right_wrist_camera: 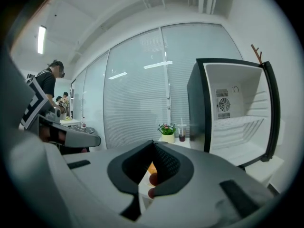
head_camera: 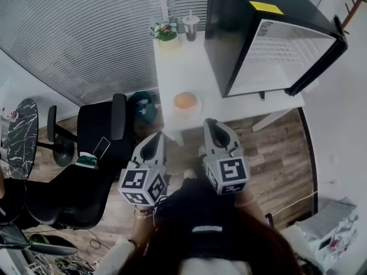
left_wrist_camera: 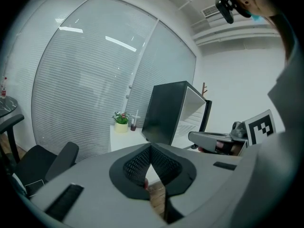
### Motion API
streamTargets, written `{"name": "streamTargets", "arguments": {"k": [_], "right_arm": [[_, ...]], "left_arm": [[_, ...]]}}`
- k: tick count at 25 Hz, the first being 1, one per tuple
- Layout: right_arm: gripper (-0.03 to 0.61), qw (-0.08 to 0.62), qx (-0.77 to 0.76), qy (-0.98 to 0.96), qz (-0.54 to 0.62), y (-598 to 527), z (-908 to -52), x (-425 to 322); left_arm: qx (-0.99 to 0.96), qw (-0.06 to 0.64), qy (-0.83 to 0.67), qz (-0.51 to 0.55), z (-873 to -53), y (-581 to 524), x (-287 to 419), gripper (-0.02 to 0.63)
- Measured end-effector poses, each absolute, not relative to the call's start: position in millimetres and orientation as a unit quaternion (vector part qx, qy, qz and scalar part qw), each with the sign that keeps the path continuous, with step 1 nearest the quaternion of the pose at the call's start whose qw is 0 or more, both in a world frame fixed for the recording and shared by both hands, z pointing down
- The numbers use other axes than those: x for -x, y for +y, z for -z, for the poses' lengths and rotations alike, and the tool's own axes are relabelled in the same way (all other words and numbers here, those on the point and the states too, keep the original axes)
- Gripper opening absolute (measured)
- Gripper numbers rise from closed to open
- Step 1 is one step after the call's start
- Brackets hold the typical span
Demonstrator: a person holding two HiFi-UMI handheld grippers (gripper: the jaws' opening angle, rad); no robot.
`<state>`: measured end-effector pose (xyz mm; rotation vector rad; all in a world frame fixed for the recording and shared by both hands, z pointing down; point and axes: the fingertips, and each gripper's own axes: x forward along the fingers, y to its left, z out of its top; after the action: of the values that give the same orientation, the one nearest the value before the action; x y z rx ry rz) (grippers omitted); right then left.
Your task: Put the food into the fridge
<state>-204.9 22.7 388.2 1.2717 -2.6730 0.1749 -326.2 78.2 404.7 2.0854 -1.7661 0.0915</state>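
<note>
An orange food [head_camera: 185, 100] lies on a white plate [head_camera: 187, 110] at the front of a white table [head_camera: 172, 73]. A black mini fridge [head_camera: 241, 33] stands on the table's right, door swung open, white shelves bare inside [right_wrist_camera: 237, 122]. My left gripper [head_camera: 154, 141] and right gripper [head_camera: 215, 132] hover side by side in front of the table, both shut and holding nothing. In the right gripper view the orange food [right_wrist_camera: 151, 168] peeks through the gap under the closed jaws. The left gripper view shows the fridge [left_wrist_camera: 171, 113] ahead and my right gripper [left_wrist_camera: 192, 137] beside it.
A small potted plant [head_camera: 165, 32] and a cup with a straw [head_camera: 191, 26] stand at the table's back. A black office chair [head_camera: 86, 153] sits left of me, with a dark round table [head_camera: 20, 136] beyond. Blinds cover the glass wall. A person [right_wrist_camera: 47, 87] stands far left.
</note>
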Motion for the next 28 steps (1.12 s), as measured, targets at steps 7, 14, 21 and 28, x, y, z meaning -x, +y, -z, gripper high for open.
{"name": "streamTargets", "arguments": {"k": [7, 14, 21, 28], "right_arm": [[-0.002, 0.097, -0.413, -0.903, -0.065, 10.6, -396.1, 200.6], [-0.002, 0.106, -0.406, -0.905, -0.066, -11.6, -402.5, 200.7], [-0.002, 0.126, -0.405, -0.903, -0.069, -36.4, -417.7, 200.7], [-0.002, 0.143, -0.406, -0.899, -0.076, -58.3, -429.5, 198.5]], "left_arm": [[-0.745, 0.2, -0.635, -0.039, -405.2, 59.9, 319.1, 0.002], [-0.738, 0.212, -0.639, -0.045, -410.8, 40.5, 318.1, 0.002], [-0.731, 0.218, -0.645, -0.046, -419.9, 21.8, 320.6, 0.002], [-0.725, 0.224, -0.65, -0.044, -430.0, 2.6, 326.9, 0.002]]}}
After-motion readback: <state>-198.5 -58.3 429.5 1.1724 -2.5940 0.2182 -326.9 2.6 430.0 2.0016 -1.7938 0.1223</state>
